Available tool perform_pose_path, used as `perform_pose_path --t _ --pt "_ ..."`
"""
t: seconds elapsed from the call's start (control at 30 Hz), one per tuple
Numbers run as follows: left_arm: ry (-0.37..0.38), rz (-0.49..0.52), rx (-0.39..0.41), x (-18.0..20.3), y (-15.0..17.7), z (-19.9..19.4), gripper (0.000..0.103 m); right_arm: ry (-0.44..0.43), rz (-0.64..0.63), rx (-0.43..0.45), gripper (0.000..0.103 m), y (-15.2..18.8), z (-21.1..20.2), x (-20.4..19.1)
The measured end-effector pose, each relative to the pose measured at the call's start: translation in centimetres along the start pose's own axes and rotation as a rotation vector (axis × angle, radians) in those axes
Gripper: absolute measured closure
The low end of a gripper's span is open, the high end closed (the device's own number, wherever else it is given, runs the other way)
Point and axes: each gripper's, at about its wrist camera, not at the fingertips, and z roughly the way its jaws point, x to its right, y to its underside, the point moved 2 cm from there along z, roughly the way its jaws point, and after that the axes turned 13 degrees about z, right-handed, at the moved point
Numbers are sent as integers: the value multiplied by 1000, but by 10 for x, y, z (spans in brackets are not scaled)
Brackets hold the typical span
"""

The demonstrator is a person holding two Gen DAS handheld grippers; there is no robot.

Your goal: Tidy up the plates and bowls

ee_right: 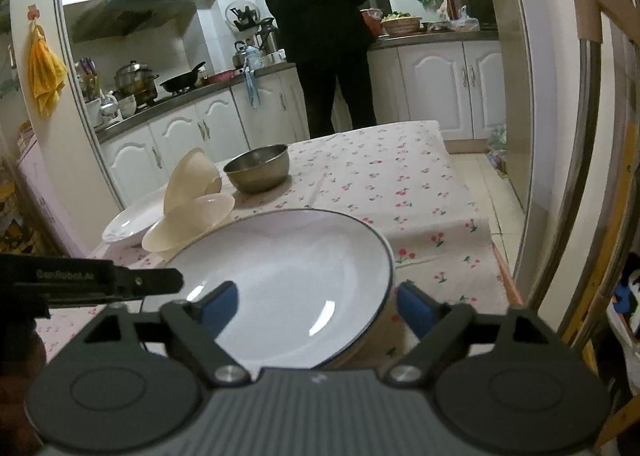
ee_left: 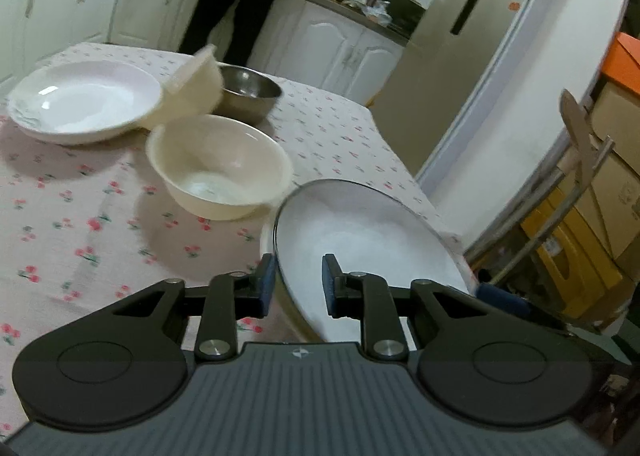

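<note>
From the left wrist, the left gripper (ee_left: 299, 284) has its blue pads drawn close, pinching the near rim of a dark-edged white plate (ee_left: 360, 240), which tilts up at the table's near right corner. Beyond it on the flowered tablecloth (ee_left: 80, 223) stand a cream bowl (ee_left: 220, 165), a tipped cream bowl (ee_left: 196, 89), a wide white plate (ee_left: 86, 101) at far left and a steel bowl (ee_left: 250, 93).

From the right wrist, the right gripper (ee_right: 316, 306) is spread wide, its pads either side of the dark-edged plate's (ee_right: 288, 288) near right rim, not pressing it. The left gripper's arm (ee_right: 100, 282) reaches in from the left.
</note>
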Motion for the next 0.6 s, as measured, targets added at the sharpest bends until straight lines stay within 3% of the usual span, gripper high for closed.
perform_pose_path --t 0.07,0.2,0.37,0.6 --pt "-14 -3 24 -6 -3 -8 76 12 2 1 8 -2 -3 -1" --pt "-48 -26 56 -23 -11 -20 53 23 50 0 5 -9 -8 2" --pt "-113 -90 99 -58 -25 -27 46 3 131 -17 3 -17 -8 2" --pt "-288 -199 167 -122 -45 -35 35 -62 158 -40 1 -21 0 -25"
